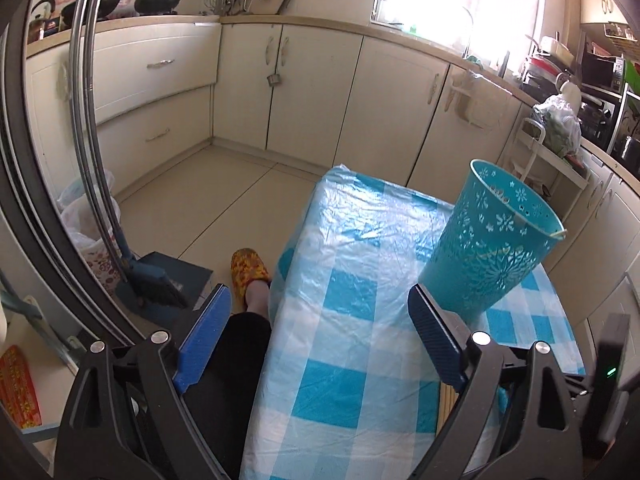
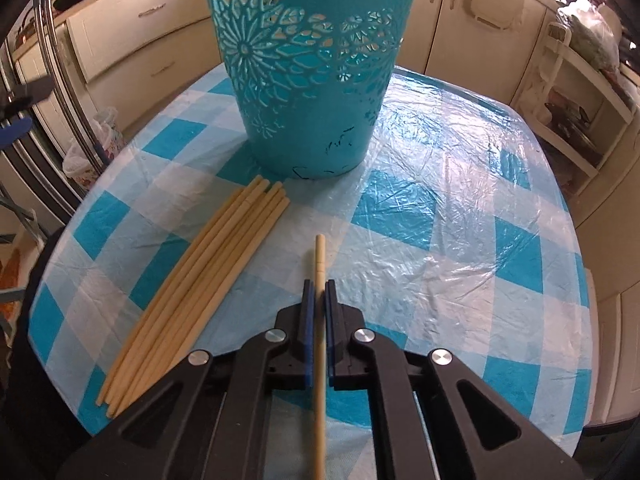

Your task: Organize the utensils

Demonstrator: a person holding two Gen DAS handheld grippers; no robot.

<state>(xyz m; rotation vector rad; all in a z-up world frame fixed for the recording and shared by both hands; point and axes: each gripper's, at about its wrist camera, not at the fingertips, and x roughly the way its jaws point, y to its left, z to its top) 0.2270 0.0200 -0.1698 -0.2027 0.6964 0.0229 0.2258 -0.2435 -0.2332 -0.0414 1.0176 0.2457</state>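
One chopstick (image 2: pixel 319 264) clamped in right claw (image 2: pixel 319 292); bundle (image 2: pixel 200 276) left of it near tabletop (image 2: pixel 460 208) edge awaits teal basket (image 2: pixel 308 68); left claw (image 1: pixel 320 308) wide open, empty.

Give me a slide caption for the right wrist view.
Right gripper clamps one chopstick beside the loose chopsticks, facing the teal basket.

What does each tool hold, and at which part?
The right tool grips one chopstick partway along its shaft. The left tool is open, holding nothing.
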